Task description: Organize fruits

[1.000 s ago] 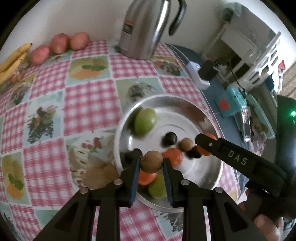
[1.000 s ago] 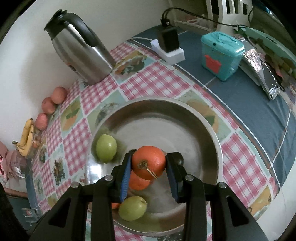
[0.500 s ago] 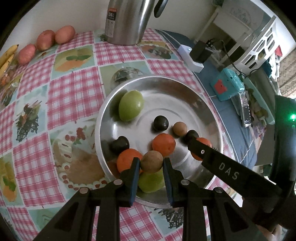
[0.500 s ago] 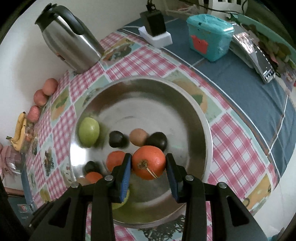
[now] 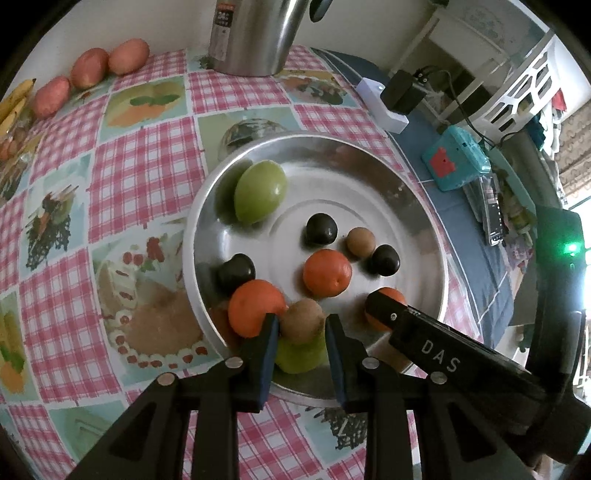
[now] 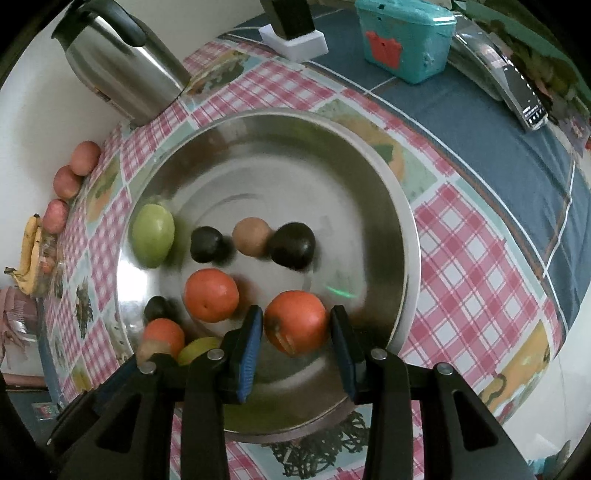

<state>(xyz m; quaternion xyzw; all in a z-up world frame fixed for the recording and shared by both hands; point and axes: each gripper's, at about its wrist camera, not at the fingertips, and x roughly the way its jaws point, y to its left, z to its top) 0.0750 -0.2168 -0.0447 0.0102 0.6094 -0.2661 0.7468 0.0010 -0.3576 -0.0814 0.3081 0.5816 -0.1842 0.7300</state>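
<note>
A steel bowl [image 5: 417, 206] [image 6: 391, 206] on the checked tablecloth holds green fruits [image 5: 260, 192], dark round fruits [image 5: 321, 229], oranges [image 5: 327, 272] and a small brown fruit [image 5: 361, 242]. My left gripper [image 5: 301, 328] is low at the bowl's near rim with a brown round fruit [image 5: 302, 319] between its pads; small gaps show beside the fruit. My right gripper [image 6: 297, 325] is inside the bowl's near side; an orange [image 6: 295, 322] sits between its pads with a gap on the left. The right gripper also shows in the left wrist view [image 5: 384, 306].
A steel kettle [image 5: 255, 33] [image 6: 122, 70] stands at the table's back. Red-skinned fruits [image 5: 88, 68] and bananas [image 6: 29, 251] lie along the far left edge. A white charger [image 5: 388, 107], a teal box [image 6: 406, 37] and a phone [image 6: 524, 99] lie on the blue cloth at right.
Both grippers have come down into the bowl with their fruits. Both jaws have widened, so the brown fruit and the orange now sit looser between the pads.
</note>
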